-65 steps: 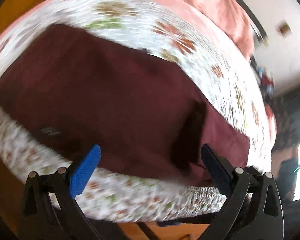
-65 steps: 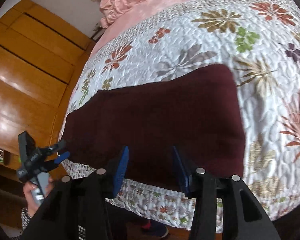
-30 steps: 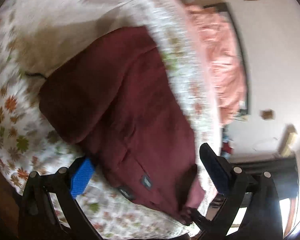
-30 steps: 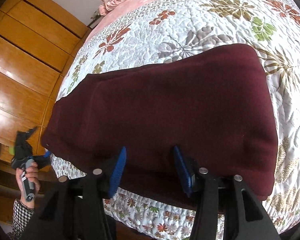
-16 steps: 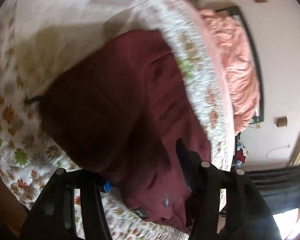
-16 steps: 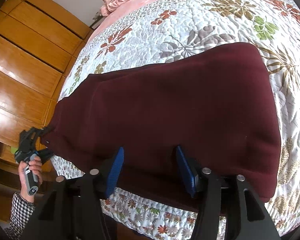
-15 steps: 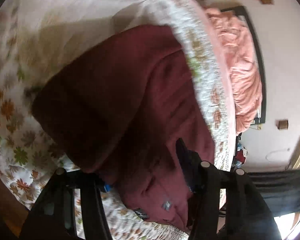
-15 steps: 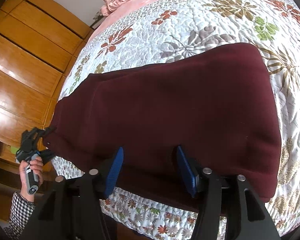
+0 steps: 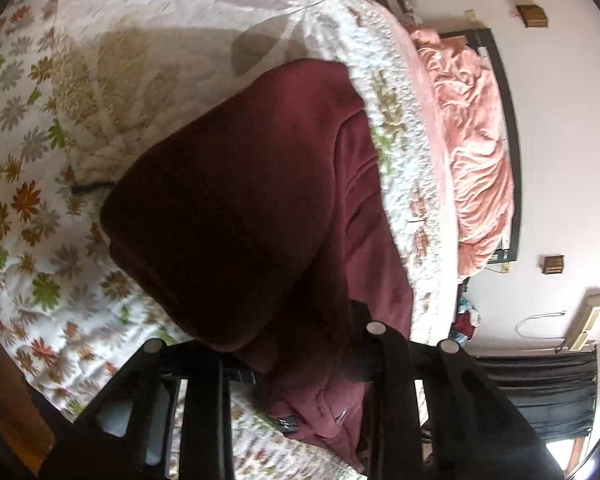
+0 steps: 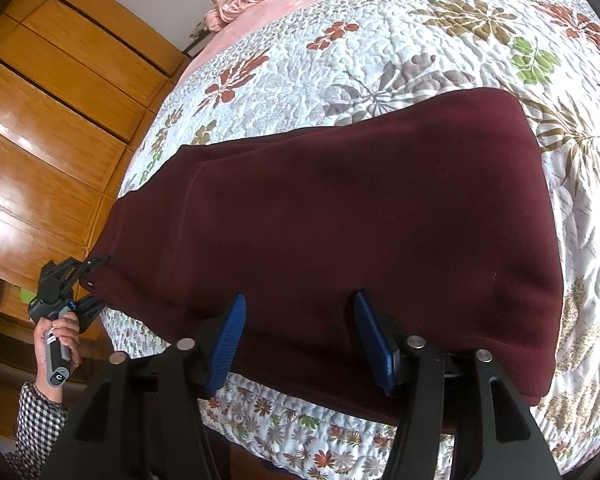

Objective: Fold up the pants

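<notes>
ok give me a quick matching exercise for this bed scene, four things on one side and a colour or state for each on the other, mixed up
Things:
1. pants
2. left gripper
3. right gripper
4. blanket

Colour or state:
A. pink and crumpled, at the far end of the bed
B. clamped on a corner of the cloth, having just closed
C. dark maroon, spread across the floral quilt
D. blue pads apart, poised at the near edge of the cloth

Pairs: 1-C, 2-B, 3-D, 4-A
</notes>
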A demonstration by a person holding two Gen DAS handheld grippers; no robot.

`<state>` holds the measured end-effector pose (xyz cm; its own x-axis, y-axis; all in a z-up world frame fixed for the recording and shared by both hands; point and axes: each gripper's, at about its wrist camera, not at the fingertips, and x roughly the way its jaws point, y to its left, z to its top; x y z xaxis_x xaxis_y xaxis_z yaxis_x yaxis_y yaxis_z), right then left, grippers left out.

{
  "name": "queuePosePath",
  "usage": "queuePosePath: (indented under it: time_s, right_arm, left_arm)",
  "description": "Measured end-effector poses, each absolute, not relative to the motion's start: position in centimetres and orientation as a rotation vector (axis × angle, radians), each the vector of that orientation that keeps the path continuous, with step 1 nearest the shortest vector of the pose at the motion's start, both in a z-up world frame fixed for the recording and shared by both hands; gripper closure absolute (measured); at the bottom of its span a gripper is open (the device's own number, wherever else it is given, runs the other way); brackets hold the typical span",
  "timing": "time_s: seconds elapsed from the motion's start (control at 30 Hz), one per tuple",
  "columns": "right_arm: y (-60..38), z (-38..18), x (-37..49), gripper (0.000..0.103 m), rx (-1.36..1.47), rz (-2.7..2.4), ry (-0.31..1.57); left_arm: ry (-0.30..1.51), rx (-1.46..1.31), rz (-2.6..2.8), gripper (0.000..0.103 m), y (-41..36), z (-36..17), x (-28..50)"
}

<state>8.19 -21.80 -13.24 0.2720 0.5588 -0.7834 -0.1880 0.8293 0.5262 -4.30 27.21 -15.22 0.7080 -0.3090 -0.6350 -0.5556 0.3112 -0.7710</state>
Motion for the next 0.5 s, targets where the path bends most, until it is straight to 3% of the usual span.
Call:
queuePosePath:
  time_s: [0.5]
  right_arm:
    - [-22.5, -12.8, 7.9, 0.046, 0.419, 0.533, 1.201]
  left_arm:
    - [0.69, -1.015, 0.015, 0.08, 22.1, -7.1, -2.7]
